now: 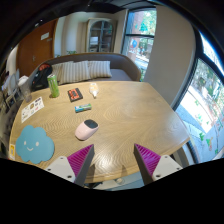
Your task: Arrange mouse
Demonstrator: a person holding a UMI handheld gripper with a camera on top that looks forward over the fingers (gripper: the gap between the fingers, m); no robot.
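A white mouse (87,128) with a dark front end lies on the wooden table (130,115), just ahead of my left finger and a little to its left. A round light-blue mouse pad (35,145) lies at the table's near left corner, left of the mouse. My gripper (113,160) is open and empty above the table's near edge. Its magenta pads (80,160) stand wide apart with only bare table between them.
A green bottle (53,85), a dark small book (75,95), a light-blue flat item (82,107) and a white card (31,108) lie on the far left of the table. A sofa (95,70) stands behind. Windows are on the right.
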